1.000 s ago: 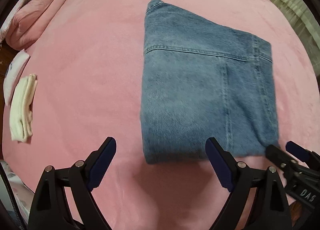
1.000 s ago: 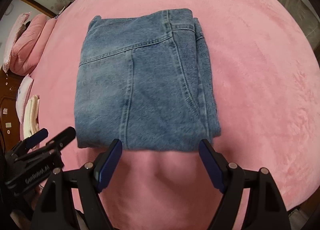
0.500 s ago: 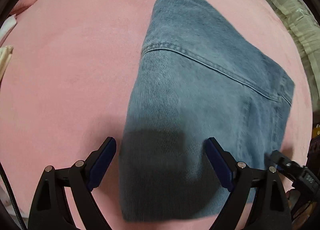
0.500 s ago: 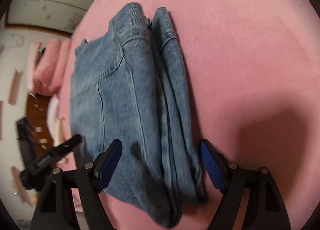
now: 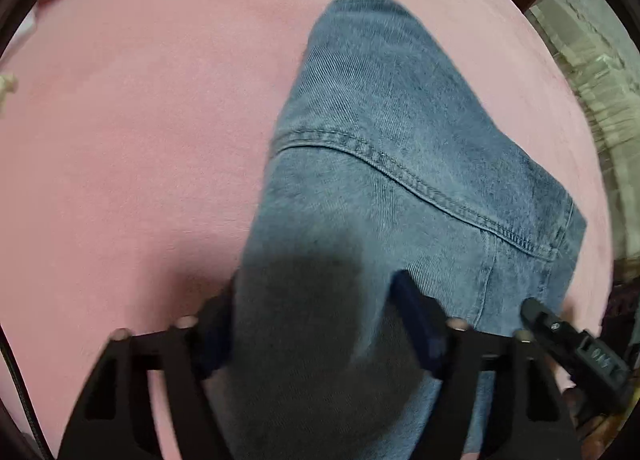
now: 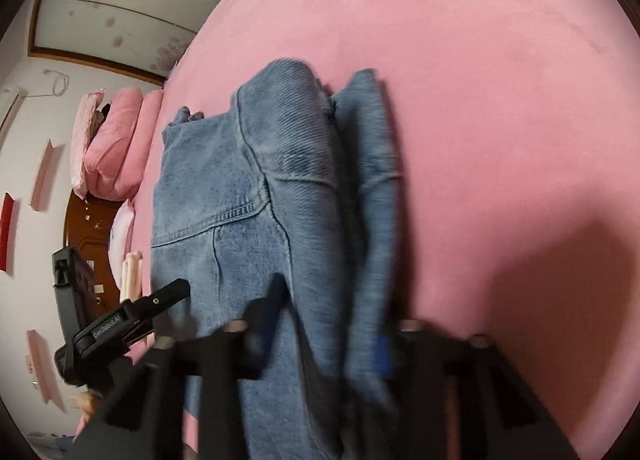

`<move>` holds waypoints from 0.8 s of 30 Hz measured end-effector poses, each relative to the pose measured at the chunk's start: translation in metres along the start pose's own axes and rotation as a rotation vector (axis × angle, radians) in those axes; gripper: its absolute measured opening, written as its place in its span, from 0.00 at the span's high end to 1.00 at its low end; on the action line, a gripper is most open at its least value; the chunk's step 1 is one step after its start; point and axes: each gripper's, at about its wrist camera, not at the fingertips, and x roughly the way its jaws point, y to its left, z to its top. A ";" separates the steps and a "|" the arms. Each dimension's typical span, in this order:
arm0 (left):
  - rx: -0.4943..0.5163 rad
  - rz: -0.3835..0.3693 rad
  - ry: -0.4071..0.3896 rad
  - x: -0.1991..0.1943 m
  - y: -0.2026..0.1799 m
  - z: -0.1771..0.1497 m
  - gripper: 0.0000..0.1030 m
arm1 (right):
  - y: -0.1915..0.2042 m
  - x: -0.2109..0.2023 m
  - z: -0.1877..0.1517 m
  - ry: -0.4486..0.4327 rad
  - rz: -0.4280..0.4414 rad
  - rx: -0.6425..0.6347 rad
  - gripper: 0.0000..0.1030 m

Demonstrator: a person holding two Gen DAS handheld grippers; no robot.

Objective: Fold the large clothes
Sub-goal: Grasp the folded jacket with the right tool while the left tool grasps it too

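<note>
Denim folded jeans [image 5: 400,180] lie on the pink bed [image 5: 140,140]; I see both left tongs [image 5: 316,324] and right tongs [image 6: 324,332] closing around their near edge, fingertips blurred, contact unclear.

In your left wrist view, the folded jeans [image 5: 384,188] lie on the bed cover [image 5: 140,140], running from upper centre down to the bottom edge. Your left gripper [image 5: 316,324] sits at the bottom centre of the frame, its jaws closing with the near end of the jeans between them. Your right gripper [image 5: 576,348] shows at the lower right, at the jeans' right edge.

In your right wrist view, the jeans fill the centre, your right gripper [image 6: 324,336] straddles their near edge at the bottom with jaws closing, and pillows [image 6: 116,144] lie at the far left.
</note>
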 end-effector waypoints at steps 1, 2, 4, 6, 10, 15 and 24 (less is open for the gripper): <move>0.004 0.019 -0.034 -0.007 -0.005 -0.006 0.50 | 0.000 -0.003 -0.002 -0.007 0.028 0.022 0.83; 0.007 0.031 -0.052 -0.011 -0.007 -0.009 0.53 | 0.003 -0.005 -0.003 -0.011 0.030 0.022 0.84; 0.012 0.058 -0.085 -0.020 -0.014 -0.017 0.59 | 0.021 -0.011 -0.008 -0.023 -0.011 -0.032 0.85; -0.010 0.066 -0.093 -0.032 -0.017 -0.026 0.62 | 0.043 -0.019 -0.017 -0.038 -0.055 -0.090 0.86; -0.019 0.054 -0.045 -0.064 -0.015 -0.055 0.63 | 0.087 -0.049 -0.057 -0.058 -0.118 -0.155 0.86; -0.032 -0.004 0.101 -0.093 0.019 -0.117 0.64 | 0.109 -0.085 -0.128 0.013 -0.187 -0.147 0.86; 0.046 -0.133 0.300 -0.155 0.109 -0.221 0.67 | 0.182 -0.096 -0.273 0.146 -0.339 -0.067 0.86</move>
